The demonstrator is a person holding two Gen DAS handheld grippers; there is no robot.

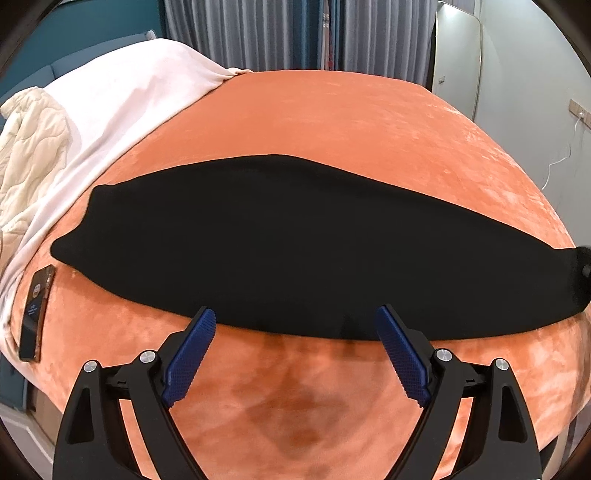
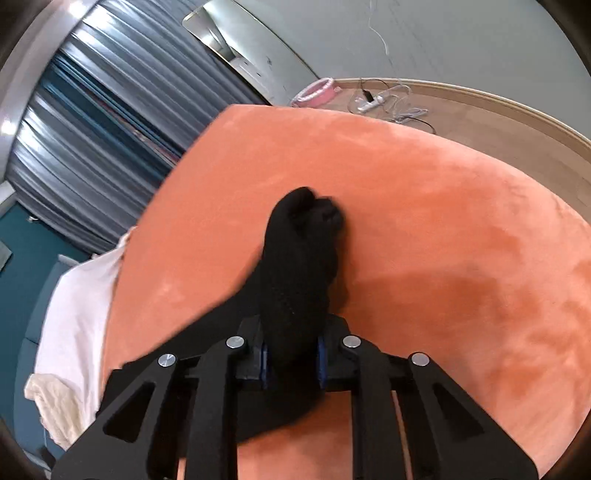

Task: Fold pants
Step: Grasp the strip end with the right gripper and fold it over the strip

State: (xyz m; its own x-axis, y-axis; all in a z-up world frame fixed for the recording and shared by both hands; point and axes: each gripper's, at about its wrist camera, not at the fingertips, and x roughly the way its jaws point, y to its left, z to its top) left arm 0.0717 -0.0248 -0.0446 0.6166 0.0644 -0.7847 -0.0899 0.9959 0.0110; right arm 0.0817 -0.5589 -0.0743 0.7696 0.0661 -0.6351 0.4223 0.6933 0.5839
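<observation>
Black pants point(image 1: 280, 236) lie flat and lengthwise across the orange bed cover point(image 1: 332, 118), folded leg on leg. My left gripper point(image 1: 295, 325) is open, its blue pads point(image 1: 192, 354) just short of the pants' near edge and touching nothing. In the right wrist view my right gripper point(image 2: 291, 354) is shut on a bunched end of the pants point(image 2: 299, 258), which sticks up between the pads and past the fingertips above the cover point(image 2: 443, 240). The rest of the pants trails off to the lower left there.
A white sheet point(image 1: 122, 99) and a cream quilt point(image 1: 29, 155) lie at the bed's left. A phone point(image 1: 37, 314) rests near the left edge. Grey curtains point(image 1: 277, 33) hang behind. Cables point(image 2: 388, 103) and a pink ring point(image 2: 317, 90) lie on the floor past the bed.
</observation>
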